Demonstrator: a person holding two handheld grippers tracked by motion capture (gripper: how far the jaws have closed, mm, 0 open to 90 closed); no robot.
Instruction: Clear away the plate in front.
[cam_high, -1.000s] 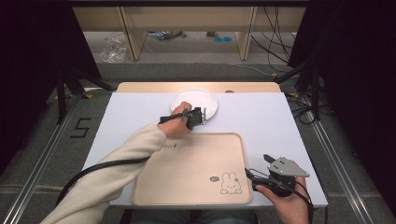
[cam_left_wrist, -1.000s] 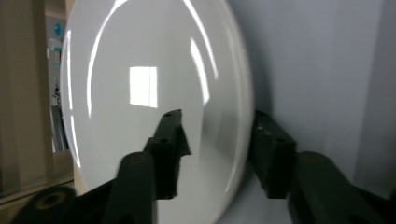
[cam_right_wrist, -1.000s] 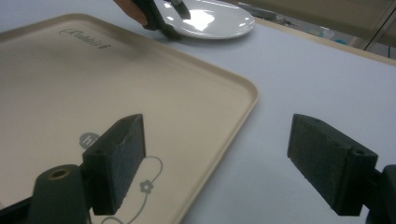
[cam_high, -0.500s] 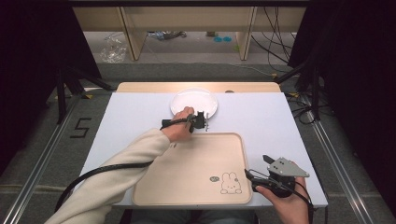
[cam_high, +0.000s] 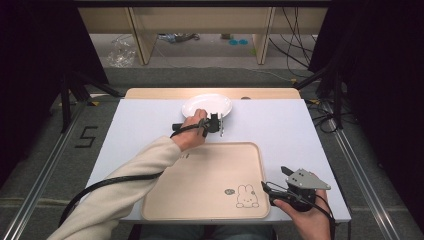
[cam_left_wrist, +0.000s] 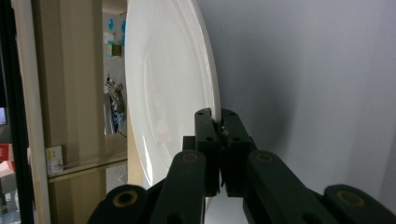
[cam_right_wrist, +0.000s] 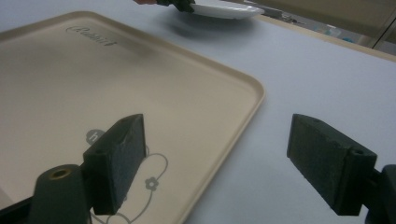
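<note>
A smooth beige rectangular tray (cam_high: 200, 185) with rounded corners, printed with a rabbit drawing and the word "Rabbit", is laid at the near edge. Beyond it, the round glossy white plate (cam_high: 207, 105) is pinched at its near rim by the left gripper (cam_left_wrist: 219, 122), whose jaws have just been closing. The right gripper (cam_right_wrist: 215, 163) is held unclenched at the near right.

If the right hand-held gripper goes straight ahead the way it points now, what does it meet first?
Probably the tray's right rim, which lies between the open jaws of the right hand-held gripper. If it passes above the rim, bare table follows; depth is unclear.
</note>
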